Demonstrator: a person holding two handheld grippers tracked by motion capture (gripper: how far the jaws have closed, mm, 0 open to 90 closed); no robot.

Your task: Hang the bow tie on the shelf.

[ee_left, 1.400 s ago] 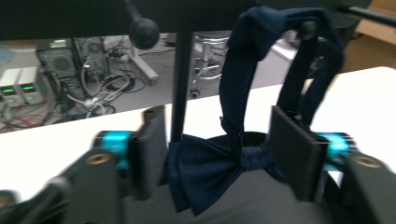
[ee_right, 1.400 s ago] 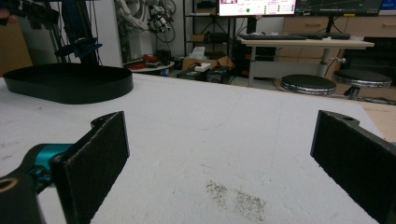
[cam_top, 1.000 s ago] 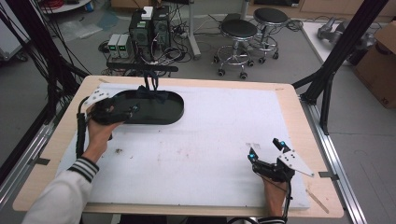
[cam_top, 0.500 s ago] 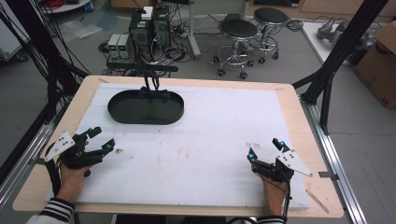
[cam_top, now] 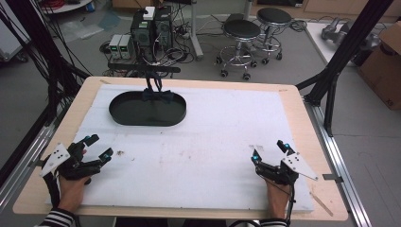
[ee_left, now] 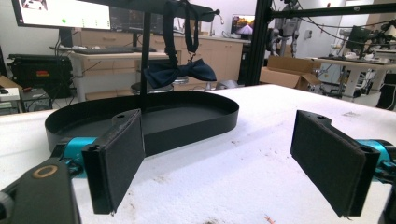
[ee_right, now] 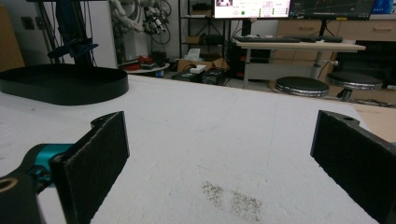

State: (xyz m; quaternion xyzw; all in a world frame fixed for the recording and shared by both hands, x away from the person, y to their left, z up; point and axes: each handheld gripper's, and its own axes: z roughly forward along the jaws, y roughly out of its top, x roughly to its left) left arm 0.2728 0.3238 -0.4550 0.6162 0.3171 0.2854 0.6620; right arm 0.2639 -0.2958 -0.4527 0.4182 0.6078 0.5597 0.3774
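Note:
A black oval tray (cam_top: 142,121) lies on the white mat at the back left. A dark blue bow tie (cam_top: 156,96) hangs by its strap from a black stand over the tray's far rim. My left gripper (cam_top: 100,145) rests open near the front left edge, holding nothing. In the left gripper view its open gripper (ee_left: 219,163) faces the tray (ee_left: 187,133) and the bow tie (ee_left: 180,73). My right gripper (cam_top: 268,150) sits open near the front right. In the right gripper view that gripper (ee_right: 219,158) is empty, with the tray (ee_right: 70,93) far off to the left.
A white mat (cam_top: 217,132) covers most of the wooden table (cam_top: 302,118). Black frame posts (cam_top: 331,80) stand at the table's right and left sides. Stools (cam_top: 241,33) and computer boxes (cam_top: 149,26) stand on the floor beyond the far edge.
My left hand has drawn back from the tray to the front left of the table, with its gripper open. The right gripper has stayed in place.

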